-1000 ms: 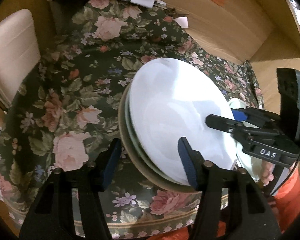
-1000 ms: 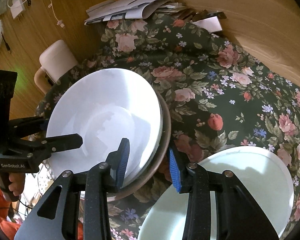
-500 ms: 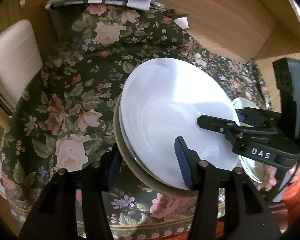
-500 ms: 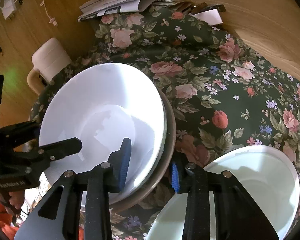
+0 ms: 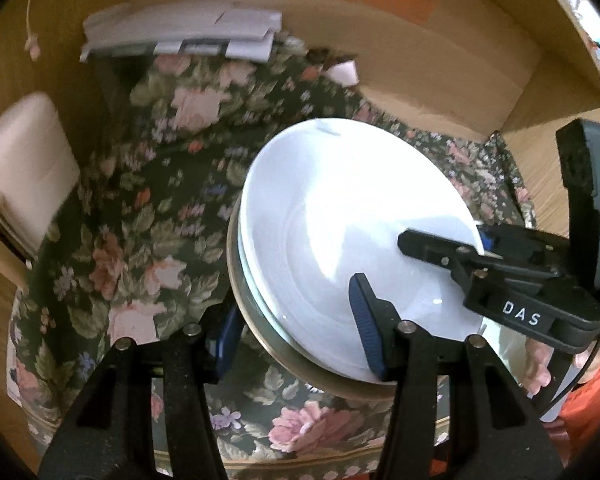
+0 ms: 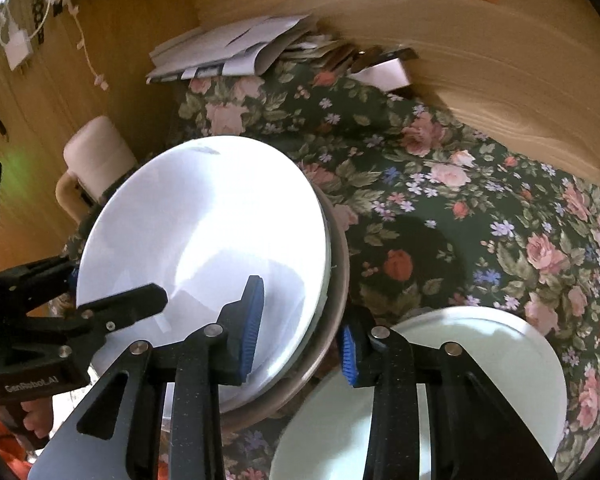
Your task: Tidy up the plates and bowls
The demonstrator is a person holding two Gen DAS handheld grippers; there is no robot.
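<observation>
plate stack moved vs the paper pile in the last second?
Yes. In the right wrist view the plate stack stands higher above the tablecloth, nearer the paper pile.

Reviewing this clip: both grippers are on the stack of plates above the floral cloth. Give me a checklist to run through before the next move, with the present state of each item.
1. Left gripper clamps the near rim of the plate stack, one finger on top and one under: ok.
2. Right gripper clamps the opposite rim the same way: ok.
3. Stack sits aligned, white plates nested in the brown bottom plate: ok.
4. Stack is clear of the floral tablecloth: cannot tell.
5. The pale green plate lies just beside the right gripper; clearance from it: cannot tell.
6. Cloth beyond the stack is free up to the pile of papers: ok.
</observation>
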